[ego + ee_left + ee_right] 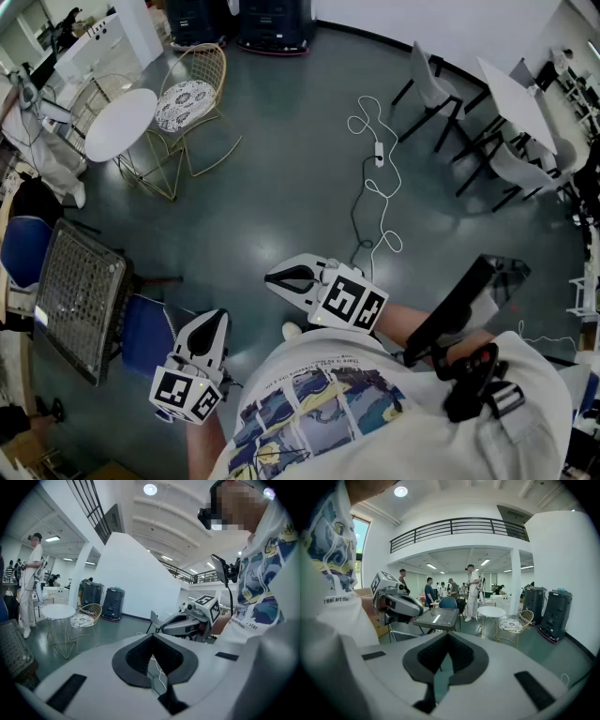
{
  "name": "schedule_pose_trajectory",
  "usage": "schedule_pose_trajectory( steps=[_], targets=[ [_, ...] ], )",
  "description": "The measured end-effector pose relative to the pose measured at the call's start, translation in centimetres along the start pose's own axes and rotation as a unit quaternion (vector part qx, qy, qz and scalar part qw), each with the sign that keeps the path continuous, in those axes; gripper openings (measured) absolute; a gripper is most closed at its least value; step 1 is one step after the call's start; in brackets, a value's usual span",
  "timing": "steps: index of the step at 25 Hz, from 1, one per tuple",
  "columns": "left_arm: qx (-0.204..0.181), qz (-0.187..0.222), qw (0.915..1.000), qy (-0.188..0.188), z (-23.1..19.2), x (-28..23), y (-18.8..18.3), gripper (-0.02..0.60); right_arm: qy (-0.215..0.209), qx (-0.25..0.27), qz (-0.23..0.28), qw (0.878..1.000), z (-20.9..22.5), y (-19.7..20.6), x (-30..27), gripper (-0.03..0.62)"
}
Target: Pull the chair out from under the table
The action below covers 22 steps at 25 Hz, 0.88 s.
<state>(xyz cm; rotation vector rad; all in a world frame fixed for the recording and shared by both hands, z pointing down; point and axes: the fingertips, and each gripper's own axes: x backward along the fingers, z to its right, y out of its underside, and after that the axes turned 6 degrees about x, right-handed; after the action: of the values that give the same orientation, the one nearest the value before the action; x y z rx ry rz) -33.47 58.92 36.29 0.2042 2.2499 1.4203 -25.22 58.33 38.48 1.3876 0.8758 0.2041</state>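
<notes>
A dark mesh-topped table (80, 295) stands at the left of the head view, with a blue chair (145, 336) partly tucked under its near side. A second blue chair (23, 251) sits beyond it. My left gripper (212, 326) is shut and empty, held near my body just right of the blue chair. Further right, my right gripper (279, 278) is shut on nothing and apart from the furniture. The right gripper view shows its own closed jaws (449, 638), the mesh table (436, 618) and the left gripper (396, 604). In the left gripper view the jaw tips (152, 641) meet.
A white round table (120, 122) and a gold wire chair (192, 94) stand at the far left. A white cable (375, 187) snakes over the grey floor ahead. White tables and dark-legged chairs (511, 103) fill the far right. People (473, 592) stand beyond the mesh table.
</notes>
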Motion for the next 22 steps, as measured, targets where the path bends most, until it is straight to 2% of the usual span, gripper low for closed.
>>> schedule_pose_trajectory(
  steps=[7, 14, 18, 22],
  targets=[
    [-0.007, -0.005, 1.0000, -0.004, 2.2, -1.2, 0.4, 0.009, -0.009, 0.002, 0.009, 1.000, 0.1, 0.5, 1.5, 0.011],
    [-0.008, -0.020, 0.9998, 0.001, 1.9, -4.1, 1.1, 0.009, -0.009, -0.012, 0.015, 1.000, 1.9, 2.4, 1.9, 0.014],
    [-0.004, -0.020, 0.9997, -0.008, 0.8, -8.0, -0.5, 0.009, -0.011, -0.012, 0.025, 1.000, 5.9, 3.0, 1.9, 0.041],
    [-0.011, -0.035, 0.9993, 0.000, 0.1, -15.0, -3.2, 0.010, 0.008, -0.029, 0.034, 0.999, 13.1, 4.2, 3.5, 0.073]
  ],
)
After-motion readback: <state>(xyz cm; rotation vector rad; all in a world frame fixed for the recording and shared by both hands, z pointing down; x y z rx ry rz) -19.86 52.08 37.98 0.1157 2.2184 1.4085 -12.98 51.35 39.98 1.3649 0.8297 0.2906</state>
